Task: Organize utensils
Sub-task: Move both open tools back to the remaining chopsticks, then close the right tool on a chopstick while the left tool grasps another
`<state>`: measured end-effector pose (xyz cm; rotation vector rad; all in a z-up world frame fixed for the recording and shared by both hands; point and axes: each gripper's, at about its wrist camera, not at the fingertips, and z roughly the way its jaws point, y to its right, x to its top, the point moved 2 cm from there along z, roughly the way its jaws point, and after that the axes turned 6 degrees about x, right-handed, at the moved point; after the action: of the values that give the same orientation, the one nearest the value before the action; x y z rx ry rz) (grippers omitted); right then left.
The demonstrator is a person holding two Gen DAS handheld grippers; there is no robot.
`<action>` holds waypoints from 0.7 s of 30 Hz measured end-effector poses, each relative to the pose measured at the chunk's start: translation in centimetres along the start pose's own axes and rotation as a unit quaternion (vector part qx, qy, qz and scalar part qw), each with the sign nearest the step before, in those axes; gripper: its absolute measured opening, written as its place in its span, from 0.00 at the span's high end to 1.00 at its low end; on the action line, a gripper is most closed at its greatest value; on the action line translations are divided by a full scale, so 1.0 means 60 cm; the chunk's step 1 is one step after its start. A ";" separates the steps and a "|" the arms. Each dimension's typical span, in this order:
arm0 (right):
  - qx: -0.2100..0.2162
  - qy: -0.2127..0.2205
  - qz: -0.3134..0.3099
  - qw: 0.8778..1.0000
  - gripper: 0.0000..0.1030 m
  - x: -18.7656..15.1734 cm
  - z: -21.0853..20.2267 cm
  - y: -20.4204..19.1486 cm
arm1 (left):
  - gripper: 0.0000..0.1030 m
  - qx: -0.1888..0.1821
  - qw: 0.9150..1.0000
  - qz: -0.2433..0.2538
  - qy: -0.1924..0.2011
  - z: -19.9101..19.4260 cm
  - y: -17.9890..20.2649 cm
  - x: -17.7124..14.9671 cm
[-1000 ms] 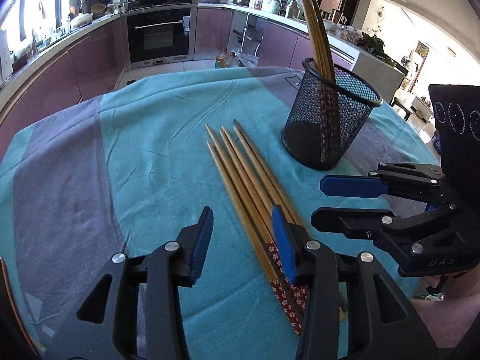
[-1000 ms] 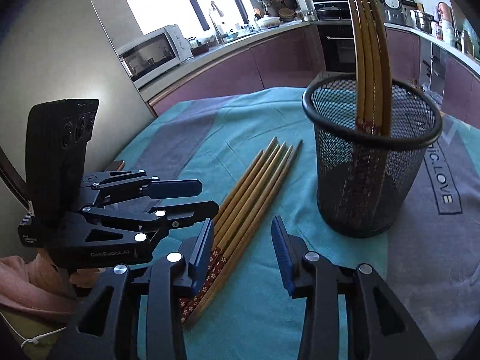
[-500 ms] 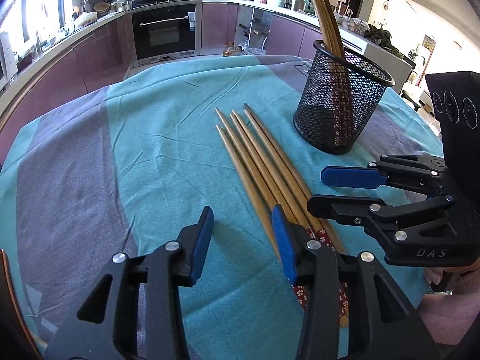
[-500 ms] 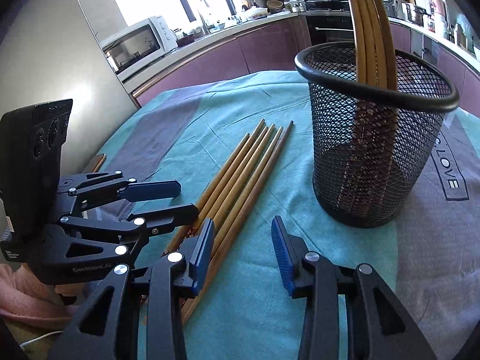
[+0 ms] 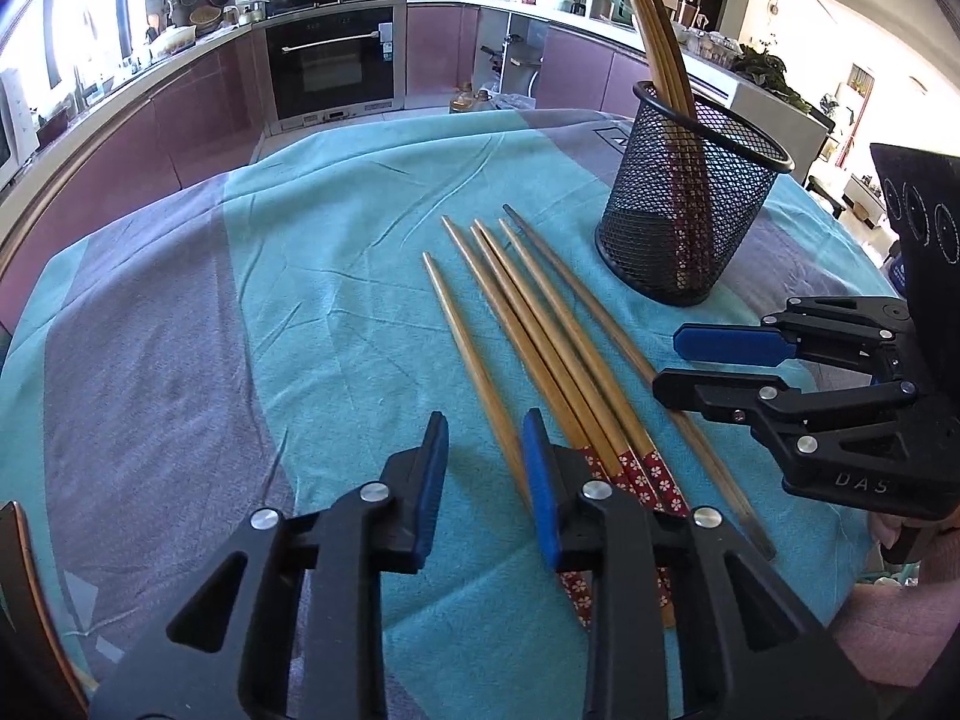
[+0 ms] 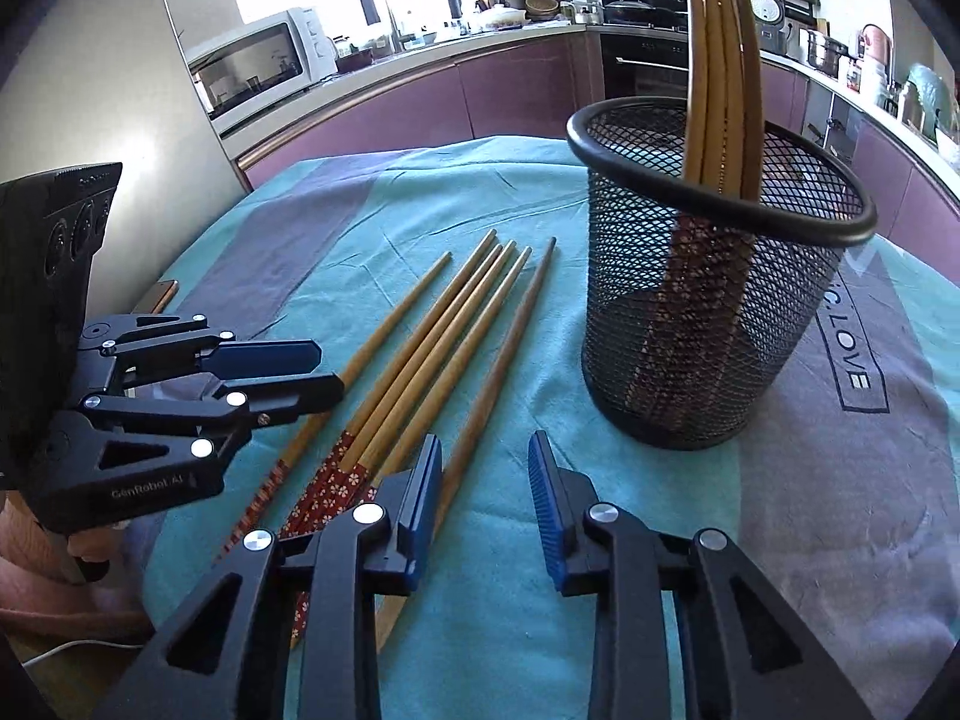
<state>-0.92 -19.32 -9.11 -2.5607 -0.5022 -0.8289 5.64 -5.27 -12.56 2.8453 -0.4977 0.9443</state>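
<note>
Table (image 5: 336, 252): covered by a teal and grey cloth; kitchen counters and an oven behind it

Loose chopsticks (image 5: 540, 354): five wooden ones flat on the cloth, tips pointing away; three lie tight together, red flowered ends toward the camera; one sits slightly apart on the left, one plainer and darker on the right; all near the holder, not touching it

Mesh holder (image 5: 690, 210): black wire cup, upright on the cloth beyond the loose set; several chopsticks (image 6: 720, 60) stand in it, leaning on the rim

Left hand-held gripper (image 5: 486, 474): low over the near ends of the loose set; jaws closing; the leftmost chopstick runs up between the blue pads; cannot tell that either pad presses it

Right hand-held gripper (image 6: 486, 480): jaws closing; only bare cloth between the pads; the rightmost chopstick passes just beside its left finger (image 6: 420, 492)
</note>
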 end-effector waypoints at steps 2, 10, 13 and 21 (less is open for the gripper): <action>-0.004 0.000 0.000 1.000 0.73 0.002 0.004 0.000 | 0.73 0.000 1.000 -0.004 -0.003 0.005 -0.003 0.003; -0.015 0.004 0.000 1.000 0.73 0.026 0.030 -0.004 | 0.72 0.008 1.000 -0.012 -0.010 0.026 -0.012 0.023; -0.019 0.009 0.006 1.000 0.77 0.030 0.033 -0.001 | 0.75 0.009 1.000 -0.015 -0.010 0.033 -0.013 0.030; -0.006 0.021 0.042 0.999 0.92 0.026 0.027 0.017 | 0.91 0.007 0.999 -0.042 -0.008 0.036 -0.021 0.032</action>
<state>1.47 -19.08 -9.63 -2.5510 -0.3744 -0.8558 8.74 -5.01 -13.17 2.8638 -0.3700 0.9140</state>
